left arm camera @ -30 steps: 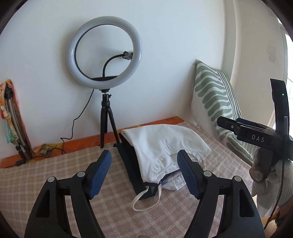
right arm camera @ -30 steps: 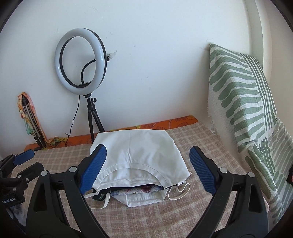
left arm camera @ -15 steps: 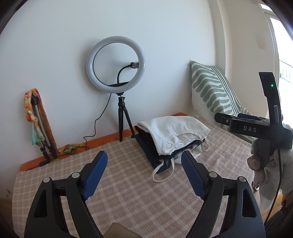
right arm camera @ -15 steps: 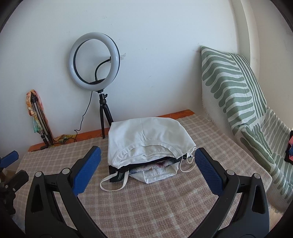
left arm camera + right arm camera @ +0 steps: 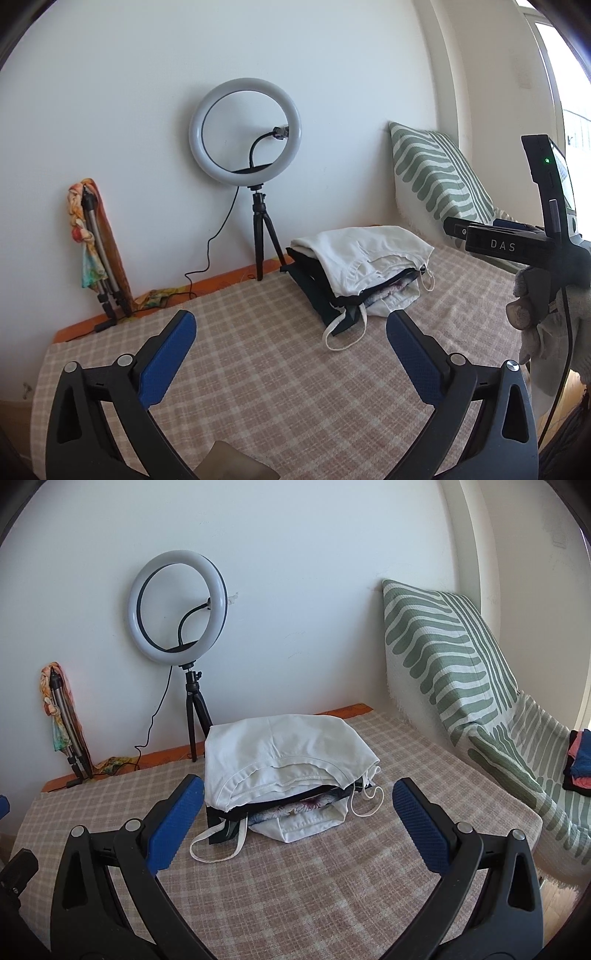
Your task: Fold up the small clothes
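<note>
White cotton tops the stack of folded clothes [image 5: 288, 764], which sits at centre frame in the right wrist view and right of centre in the left, on the checked cloth [image 5: 332, 893].

Your left gripper [image 5: 290, 352] is empty and its jaws are opening, with only bare cloth between them. Your right gripper [image 5: 297, 823] stands wide and grasps nothing; the stack's near edge shows between its blue pads [image 5: 417, 827] but lies beyond them, untouched.

Judgement: the stack looks finished, and the next garment likely comes from the small pile of coloured clothes [image 5: 578, 762] at the right edge of the right wrist view. Keep both sets of fingers released until you reach fabric, and lift by an edge, not a bunch.

Hazards:
- White loops [image 5: 218, 843] trail off the stack's near side; a pad passing low could snag one and drag the stack.
- The ring light on its tripod [image 5: 245, 129] stands just behind the stack, cable trailing left.
- A striped green cushion [image 5: 450, 657] leans at upper right.
- A folded tripod wrapped in patterned cloth [image 5: 94, 240] leans at left.
</note>
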The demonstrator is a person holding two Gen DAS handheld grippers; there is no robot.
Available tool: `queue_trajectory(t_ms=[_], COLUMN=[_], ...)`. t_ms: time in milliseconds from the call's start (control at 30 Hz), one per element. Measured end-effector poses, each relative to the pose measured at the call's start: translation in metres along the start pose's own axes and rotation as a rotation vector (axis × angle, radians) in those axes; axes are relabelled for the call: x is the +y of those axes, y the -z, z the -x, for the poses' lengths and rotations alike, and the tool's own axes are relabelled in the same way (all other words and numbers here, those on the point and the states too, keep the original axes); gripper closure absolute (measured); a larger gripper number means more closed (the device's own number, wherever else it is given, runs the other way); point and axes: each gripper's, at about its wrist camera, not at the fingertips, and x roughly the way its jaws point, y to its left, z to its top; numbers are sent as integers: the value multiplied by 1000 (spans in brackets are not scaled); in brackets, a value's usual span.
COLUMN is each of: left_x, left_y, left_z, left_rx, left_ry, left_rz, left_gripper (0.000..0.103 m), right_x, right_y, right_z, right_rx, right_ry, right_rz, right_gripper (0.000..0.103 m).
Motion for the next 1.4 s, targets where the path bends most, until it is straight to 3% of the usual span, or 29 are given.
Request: queue_trajectory(t_ms=[400, 1400], left_x=[1, 3], left_y=[12, 9], left_z=[-17, -10], left_rx=[45, 42], left_ry=[-23, -15], left_rz=[4, -1], left_gripper=[0, 0], right_x=[4, 6], right_y=[2, 7], right_z=[-7, -11], right_rx=[-30, -19], right_ry=[-2, -3], right_rz=[-4, -16], right_gripper=[0, 0])
